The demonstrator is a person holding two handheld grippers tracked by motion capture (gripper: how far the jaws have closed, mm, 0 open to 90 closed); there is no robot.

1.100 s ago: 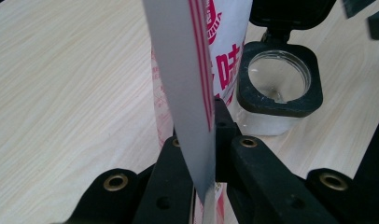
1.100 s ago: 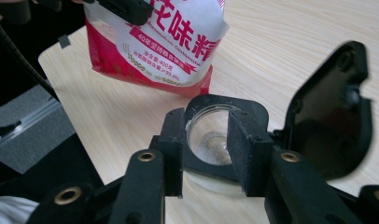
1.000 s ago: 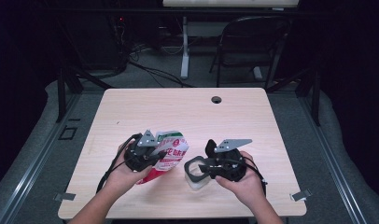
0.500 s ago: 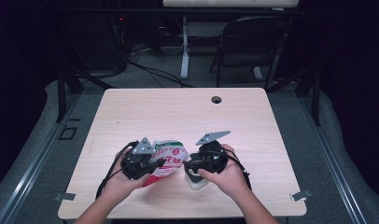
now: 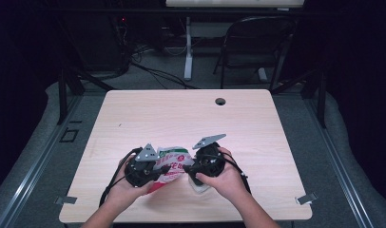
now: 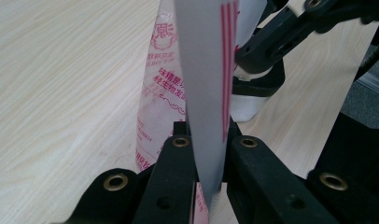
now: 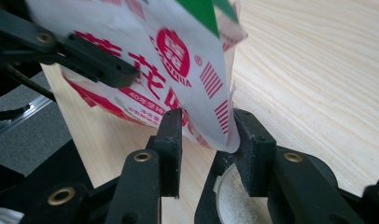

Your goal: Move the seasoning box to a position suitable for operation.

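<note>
From the high view we see the left tool [image 5: 159, 172] and the right tool [image 5: 190, 167] brought close together near the front edge of the wooden worktop [image 5: 181, 118], with a white packet printed in red and green [image 5: 171, 161] held up between them. Under the right hand [image 5: 224, 176] a pale round container [image 5: 199, 184] rests on the worktop. Behind the worktop stand a dark chair [image 5: 257, 52] and loose cables on the floor.

In the left gripper view, our left tool [image 6: 210, 158] is clamped tight on the packet [image 6: 206, 84] — the two black jaws pinch its thin white edge with the red stripes, and the packet rises upright from them. Beyond it the right tool's black jaw [image 6: 290, 32] reaches in against the far side of the packet.

In the right gripper view, the right tool [image 7: 204, 140] stands half open, its jaws having just been closing, with the packet's lower corner [image 7: 215, 126] hanging between them; the corner lies against the right-hand jaw, while a gap shows at the other. The left tool's jaw [image 7: 85, 56] grips the packet higher up, and the container [image 7: 232, 198] with pale powder sits just below the jaws.
</note>
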